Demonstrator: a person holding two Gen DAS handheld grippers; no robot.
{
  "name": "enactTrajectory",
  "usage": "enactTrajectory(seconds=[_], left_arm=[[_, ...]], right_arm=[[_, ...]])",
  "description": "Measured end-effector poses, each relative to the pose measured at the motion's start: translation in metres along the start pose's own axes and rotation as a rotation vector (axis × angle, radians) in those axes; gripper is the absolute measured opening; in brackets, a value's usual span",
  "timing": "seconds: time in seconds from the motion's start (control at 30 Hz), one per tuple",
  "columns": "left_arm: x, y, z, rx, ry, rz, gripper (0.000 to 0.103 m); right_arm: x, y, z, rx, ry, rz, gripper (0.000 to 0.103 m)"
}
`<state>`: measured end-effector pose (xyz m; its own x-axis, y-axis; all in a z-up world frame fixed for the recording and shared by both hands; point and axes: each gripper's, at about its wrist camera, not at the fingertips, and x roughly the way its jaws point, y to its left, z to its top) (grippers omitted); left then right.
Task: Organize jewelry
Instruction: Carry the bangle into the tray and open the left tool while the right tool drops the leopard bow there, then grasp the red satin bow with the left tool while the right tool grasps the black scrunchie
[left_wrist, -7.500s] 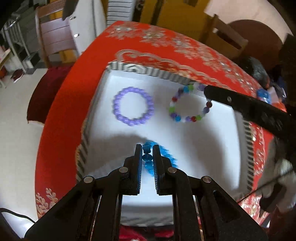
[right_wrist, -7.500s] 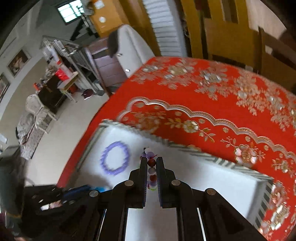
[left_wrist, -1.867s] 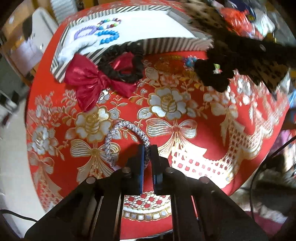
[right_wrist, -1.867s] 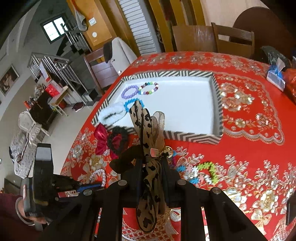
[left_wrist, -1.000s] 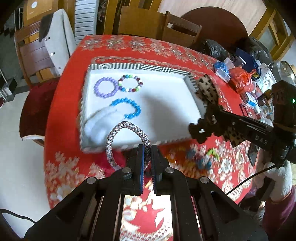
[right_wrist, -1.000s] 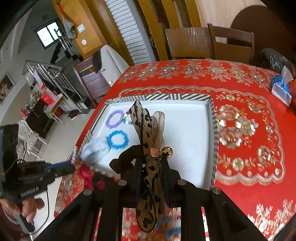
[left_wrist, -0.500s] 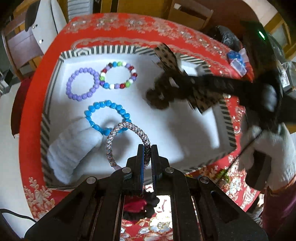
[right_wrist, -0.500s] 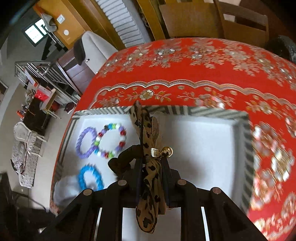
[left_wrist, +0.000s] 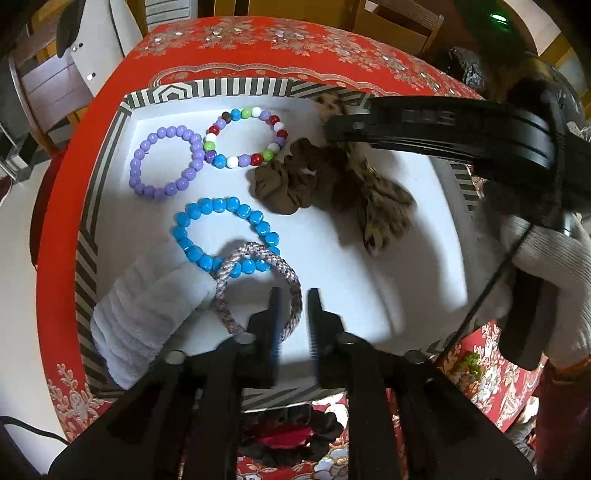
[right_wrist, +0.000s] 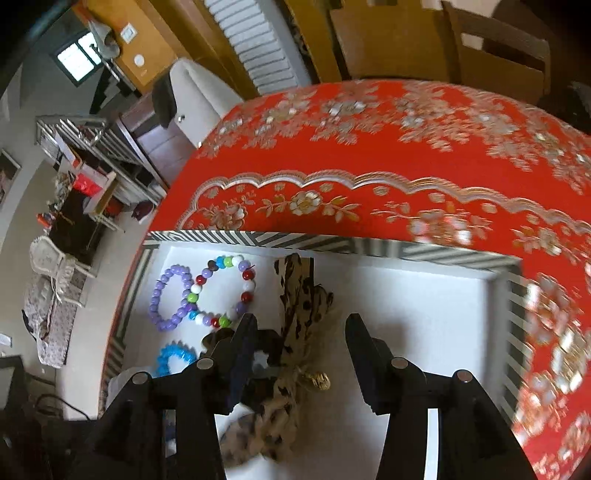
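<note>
No brand or legible writing appears; faint embossed marks on the body of the right gripper (right_wrist: 299, 325) are too blurred to read. A white tray (left_wrist: 369, 280) with a striped black-and-white rim sits on the red floral tablecloth (right_wrist: 369, 147). The left gripper (left_wrist: 293, 314) points steeply down over the tray's near edge; its jaws have just been opening and stand slightly apart, released, with the braided grey bracelet (left_wrist: 236, 262) lying between them on the tray floor, overlapping the blue bead bracelet (left_wrist: 225, 236) and touching the white fluffy scrunchie (left_wrist: 147, 314) in the near left corner. The right gripper, held by a white-gloved hand (left_wrist: 546, 273), reaches in from the tray's right edge, angled downward; its jaws have just been opening and stand wide, released, the leopard-print bow scrunchie (left_wrist: 332, 181) lying loose between them on the tray floor near the far edge. The purple bead bracelet (left_wrist: 166, 162) and the multicoloured bead bracelet (left_wrist: 245, 136) lie touching in the far left corner
</note>
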<state>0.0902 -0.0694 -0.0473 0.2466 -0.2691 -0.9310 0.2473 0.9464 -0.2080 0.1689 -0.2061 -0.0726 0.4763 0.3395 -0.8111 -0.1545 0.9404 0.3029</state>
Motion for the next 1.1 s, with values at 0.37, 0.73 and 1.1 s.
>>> enactTrajectory(seconds=[0.37,0.73,1.1], left_arm=[[-0.036,-0.001,-0.020,0.013,-0.085,0.020,0.041],[-0.078,0.003,-0.055,0.006,-0.175,0.082,0.041],[-0.113,0.005,-0.103,0.004,-0.234,0.121,0.042]], right_arm=[[-0.086,0.001,-0.058,0.059,-0.088,-0.019,0.048],[-0.116,0.049,-0.122,0.035,-0.114,-0.027,0.048],[-0.144,0.085,-0.162,-0.013,-0.152,-0.035,0.057]])
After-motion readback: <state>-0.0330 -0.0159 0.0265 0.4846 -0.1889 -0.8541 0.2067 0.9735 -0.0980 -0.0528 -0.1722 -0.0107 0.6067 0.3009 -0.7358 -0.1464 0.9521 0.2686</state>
